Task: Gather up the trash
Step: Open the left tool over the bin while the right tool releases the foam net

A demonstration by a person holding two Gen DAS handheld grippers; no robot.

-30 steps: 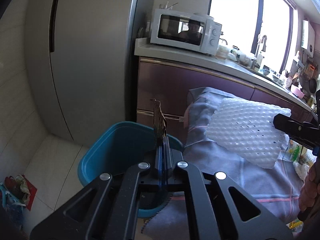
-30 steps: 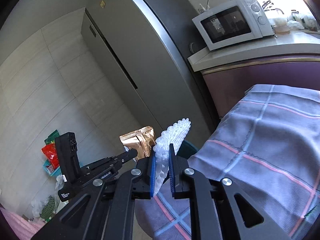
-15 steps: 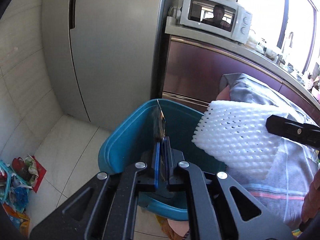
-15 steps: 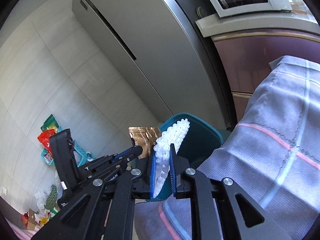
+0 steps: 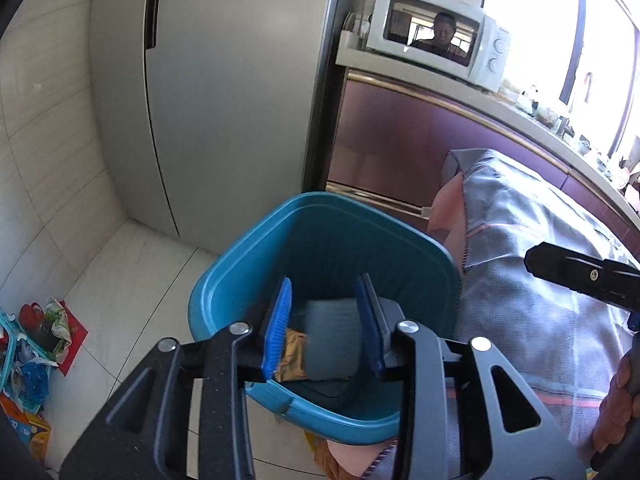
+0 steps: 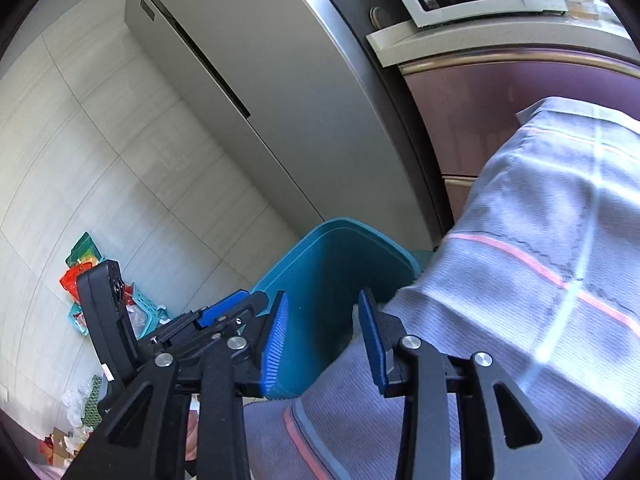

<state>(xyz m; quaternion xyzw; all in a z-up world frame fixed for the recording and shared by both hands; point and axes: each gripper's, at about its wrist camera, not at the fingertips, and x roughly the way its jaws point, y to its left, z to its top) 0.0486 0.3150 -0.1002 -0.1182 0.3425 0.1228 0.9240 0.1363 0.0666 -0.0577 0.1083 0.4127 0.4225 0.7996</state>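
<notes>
Left gripper (image 5: 325, 322) open over teal bin (image 5: 320, 236)

Left tool (image 5: 324, 320): jaws spread wide, nothing between the blue pads, pointing downward. Right tool (image 6: 324, 340): jaws likewise apart and empty, close beside the left tool. Right hand (image 5: 616, 396) grips its handle.

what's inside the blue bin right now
In the left wrist view, the blue bin holds a gold wrapper at the bottom, partly covered by the open left gripper. The rest of the floor is blurred or hidden.
</notes>
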